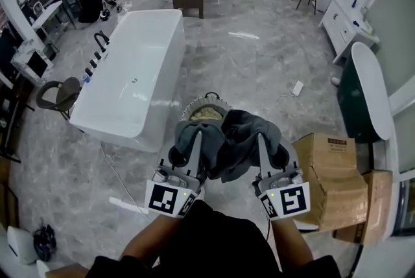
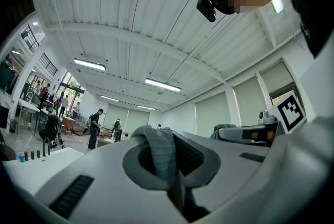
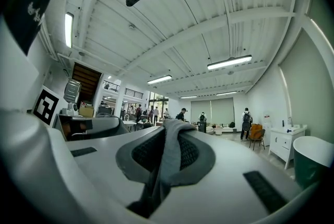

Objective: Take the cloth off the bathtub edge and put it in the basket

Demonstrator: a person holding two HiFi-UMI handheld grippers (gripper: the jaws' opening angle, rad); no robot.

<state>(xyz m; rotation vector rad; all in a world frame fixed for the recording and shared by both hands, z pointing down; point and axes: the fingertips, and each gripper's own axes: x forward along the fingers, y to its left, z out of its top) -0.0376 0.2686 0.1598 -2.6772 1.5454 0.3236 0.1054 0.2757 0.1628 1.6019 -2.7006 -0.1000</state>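
From the head view, I see the long white bathtub (image 1: 130, 69) on the left, and its edge is bare. The soft grey cloth (image 1: 228, 137) is off it now. It hangs in a bunch between my left gripper (image 1: 193, 152) and my right gripper (image 1: 266, 152), up in the air. Just past the cloth, the round pale basket (image 1: 192, 108) sits on the grey stone floor (image 1: 259, 69). The cloth hides part of the basket. I think the cloth is close over it, but not in it yet. Brown cardboard boxes (image 1: 331, 170) sit to the right.

In the left gripper view, the jaws are closed tight on a strip of the cloth.

In the right gripper view, the jaws are closed on another fold of the same cloth.

So the first part looks done. What is left is to bring the cloth over the basket and let go.
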